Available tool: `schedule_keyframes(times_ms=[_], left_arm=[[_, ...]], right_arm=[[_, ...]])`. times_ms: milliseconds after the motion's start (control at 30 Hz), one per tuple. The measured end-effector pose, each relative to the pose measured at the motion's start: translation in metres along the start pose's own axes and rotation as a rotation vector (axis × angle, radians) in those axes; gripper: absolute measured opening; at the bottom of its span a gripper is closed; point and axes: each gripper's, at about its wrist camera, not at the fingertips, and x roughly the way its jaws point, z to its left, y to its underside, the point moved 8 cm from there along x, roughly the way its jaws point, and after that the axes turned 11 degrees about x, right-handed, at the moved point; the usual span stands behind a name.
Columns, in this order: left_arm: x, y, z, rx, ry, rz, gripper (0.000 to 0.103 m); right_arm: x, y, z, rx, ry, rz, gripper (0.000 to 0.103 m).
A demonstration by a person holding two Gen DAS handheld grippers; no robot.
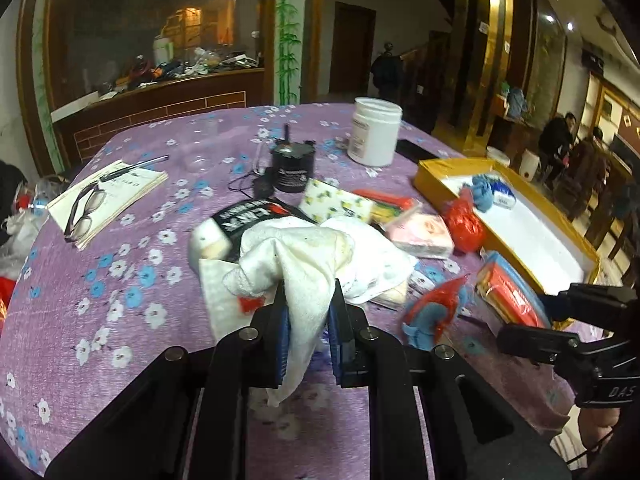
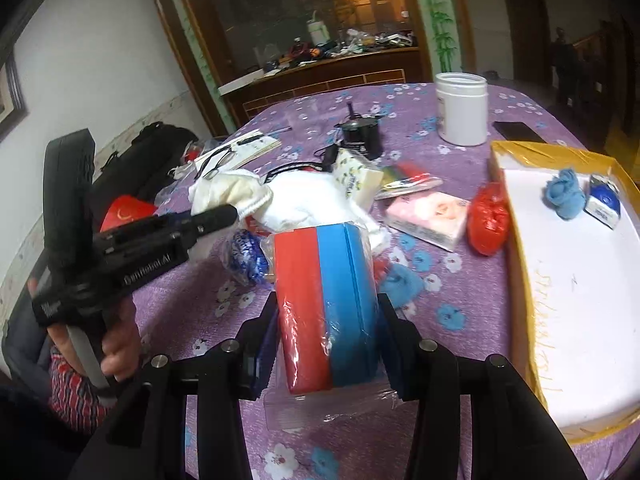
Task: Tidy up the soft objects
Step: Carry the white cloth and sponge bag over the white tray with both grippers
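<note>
Clamping a fold of the white towel [image 1: 316, 264], the left tongs [image 1: 308, 320] are almost fully closed, the cloth bunched between the pads and trailing down behind them while most of it lies heaped among the clutter on the purple flowered surface [image 1: 120, 280]. That pinch on one edge looks meant to drag the limp cloth free of the packets around it. The right tongs [image 2: 326, 344] stand partly open, closed on the plastic-wrapped red and blue pack [image 2: 326, 300], squeezed across its width so the slippery wrap is less likely to slide. To the right sits the yellow-rimmed box [image 2: 516, 216], its white floor already holding a blue cloth bundle [image 2: 562, 192] and a small blue and white packet [image 2: 604, 202], likely the collecting place. A red crumpled bag [image 2: 488, 218] lies just outside its wall.
</note>
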Motion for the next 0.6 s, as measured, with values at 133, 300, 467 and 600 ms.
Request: schedule_keyframes(times_ms=[133, 300, 467, 600], left_arm=[[0.004, -0.001, -0.016, 0.032, -0.011, 0.014, 0.014], [0.007, -0.005, -0.033, 0.084, -0.058, 0.026, 0.014], [0.008, -0.009, -0.049, 0.135, -0.076, 0.027, 0.014], [0.006, -0.015, -0.063, 0.180, -0.096, 0.012, 0.014]], right_arm=[[-0.006, 0.002, -0.010, 0.030, 0.003, -0.007, 0.046], [-0.012, 0.002, -0.019, 0.059, -0.001, -0.016, 0.046], [-0.020, 0.000, -0.024, 0.073, -0.007, -0.035, 0.046], [-0.027, -0.002, -0.031, 0.087, -0.009, -0.051, 0.046]])
